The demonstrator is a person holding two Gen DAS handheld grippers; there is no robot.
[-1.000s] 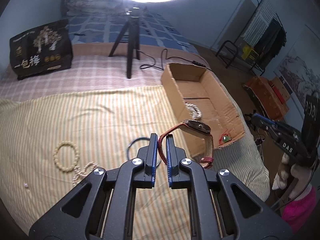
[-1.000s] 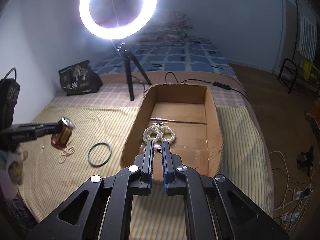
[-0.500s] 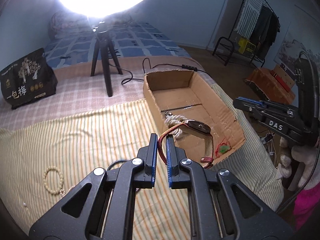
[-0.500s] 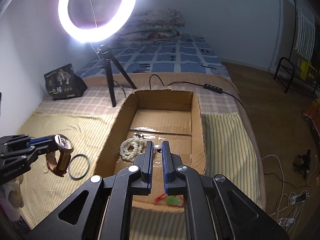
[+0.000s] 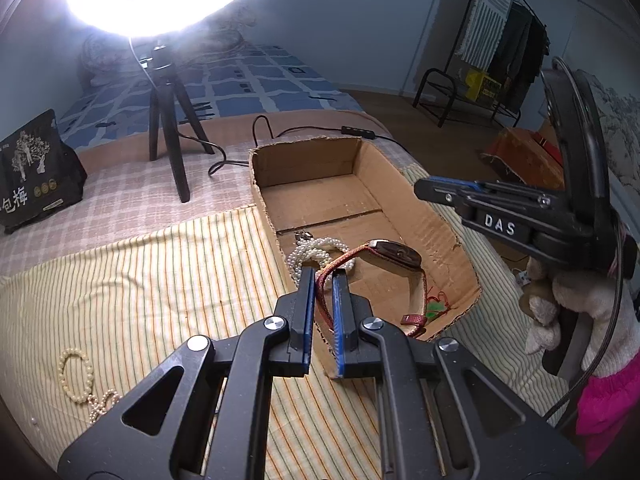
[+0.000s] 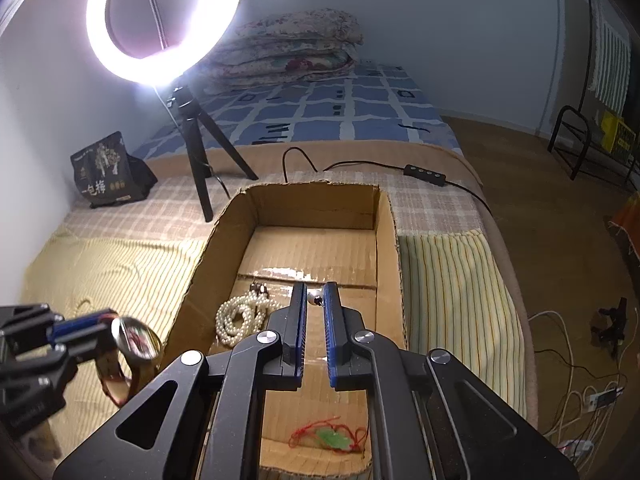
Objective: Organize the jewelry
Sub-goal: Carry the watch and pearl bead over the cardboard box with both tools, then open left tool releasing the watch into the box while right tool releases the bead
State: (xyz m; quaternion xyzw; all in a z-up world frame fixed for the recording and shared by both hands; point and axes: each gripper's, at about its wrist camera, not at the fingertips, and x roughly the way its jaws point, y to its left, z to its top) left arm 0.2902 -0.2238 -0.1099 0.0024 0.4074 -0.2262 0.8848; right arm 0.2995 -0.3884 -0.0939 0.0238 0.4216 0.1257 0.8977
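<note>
A red watch strap (image 5: 325, 276) is pinched between the left gripper's (image 5: 322, 280) fingers and a small pearl earring (image 6: 313, 296) between the right gripper's (image 6: 315, 294), both held over a cardboard box (image 5: 420, 200) containing pearl necklaces (image 6: 236, 316) on a bed (image 5: 140, 272).

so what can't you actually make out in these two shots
- Watch dial: blurred in the right wrist view, edge-on in the left wrist view, so unreadable.
- Small pearl piece in the right gripper: mostly hidden by its fingers; type unclear.
- Beaded pieces on the striped cloth: partly hidden behind the left gripper body in the left wrist view.
- Green pendant in the cardboard box: too small for detail.
</note>
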